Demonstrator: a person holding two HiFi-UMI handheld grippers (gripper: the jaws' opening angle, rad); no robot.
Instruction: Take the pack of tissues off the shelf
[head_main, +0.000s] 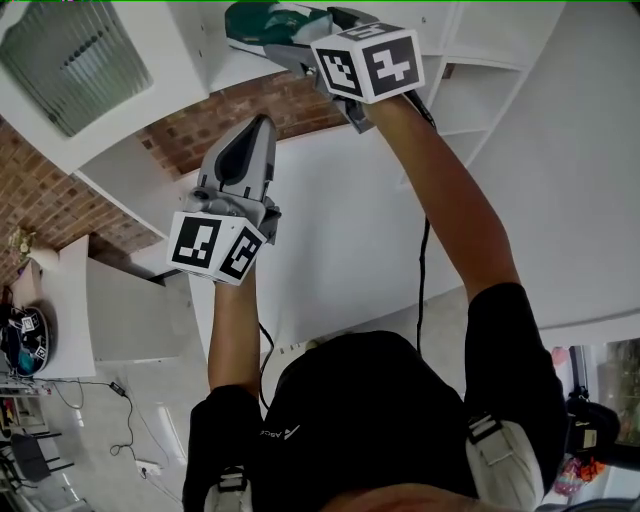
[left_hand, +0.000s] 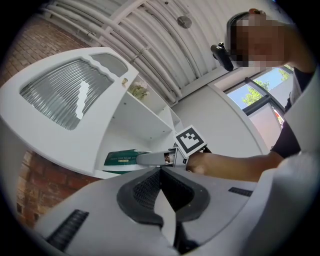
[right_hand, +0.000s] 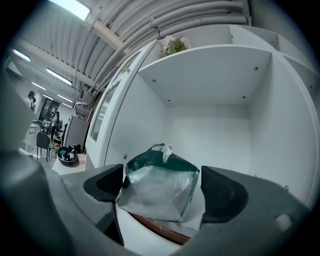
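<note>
The pack of tissues (right_hand: 157, 175) is dark green and shiny silver. The shelf (right_hand: 210, 75) is white. My right tongs (right_hand: 162, 189) are grey with black pads (right_hand: 221, 192).

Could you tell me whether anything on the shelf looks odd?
Hardly: the pack of tissues sits near the front edge of the shelf, between the open jaws of the right gripper, a tissue poking from its top. No damage.

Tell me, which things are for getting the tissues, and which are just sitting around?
For the job:
- pack of tissues
- white shelf it sits in
- right gripper, open around the pack

Just around:
- left gripper, shut and empty
- plant on top of the shelf unit
- brick wall
</note>
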